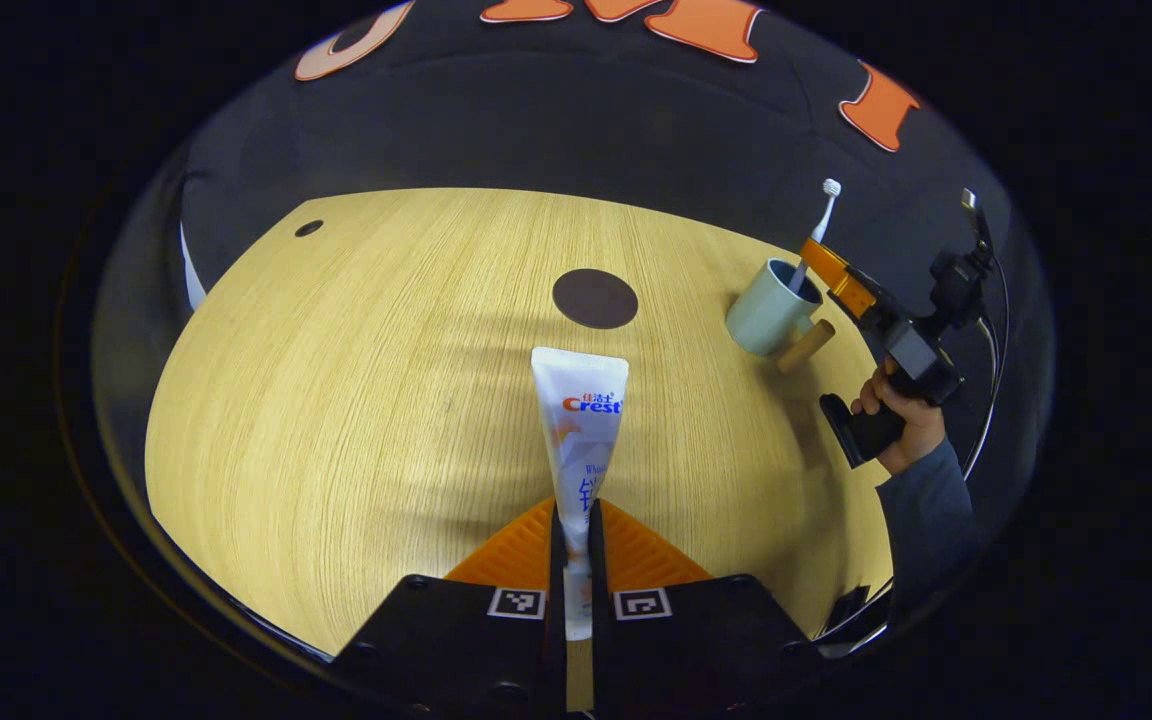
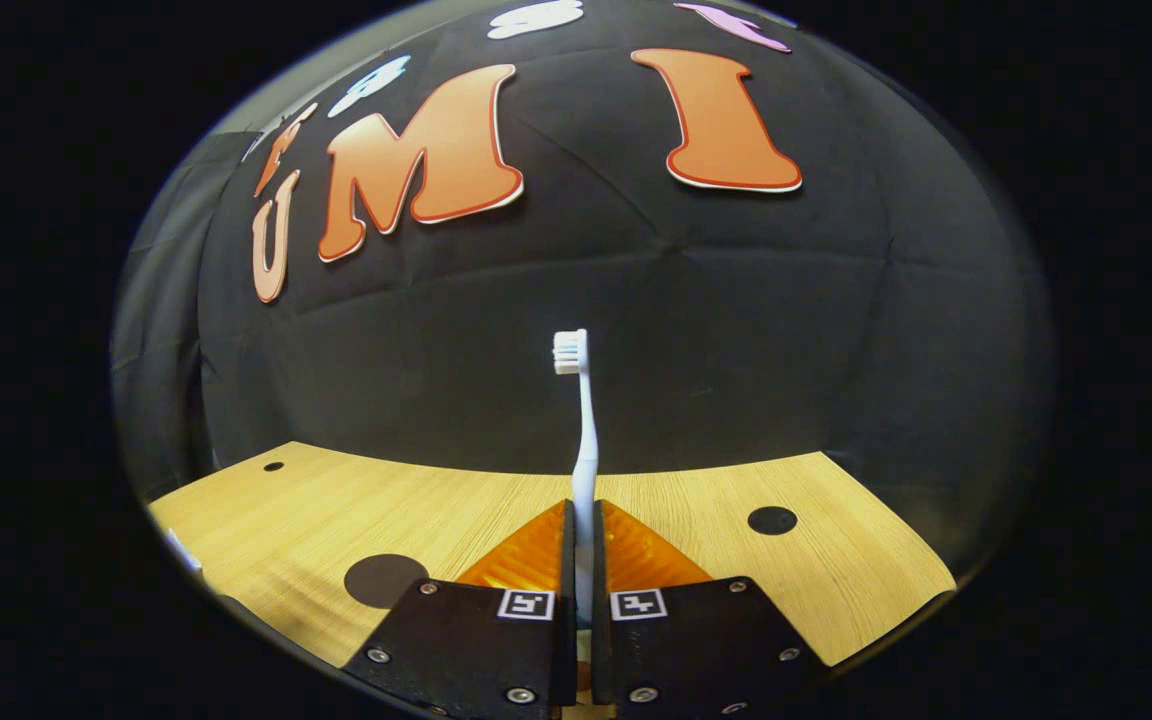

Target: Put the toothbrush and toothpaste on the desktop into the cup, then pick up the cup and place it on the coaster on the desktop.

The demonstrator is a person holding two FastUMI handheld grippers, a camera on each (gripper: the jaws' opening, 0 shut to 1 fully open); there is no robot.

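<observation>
In the left gripper view, our left hand-held gripper (image 1: 576,535) sits at six o'clock with its two fingers nearly together, both pressing on the lower end of the toothpaste (image 1: 581,420). The tube points away from us toward twelve o'clock, held above the wooden counter (image 1: 336,400), its flat crimped end farthest out. Just past that end lies the dark round coaster (image 1: 595,298), bare on the wood. At about two o'clock from the coaster stands the pale green cup (image 1: 772,306), with a wooden handle sticking out at its lower right. The toothbrush (image 1: 816,232) stands tilted with its lower end inside the cup's mouth and its bristle head up at one o'clock. The right hand-held gripper (image 1: 816,262) reaches in from four o'clock, held by a hand (image 1: 901,420) in a dark sleeve, with its tips at the brush handle just above the rim; from here we cannot tell how hard it grips.

In the right gripper view, the right hand-held gripper (image 2: 583,545) is at six o'clock, its fingers closed to a narrow slit on the toothbrush (image 2: 584,440) handle. The brush rises straight toward twelve o'clock, bristles facing left. The coaster (image 2: 384,579) shows at eight o'clock on the counter (image 2: 836,560).
</observation>
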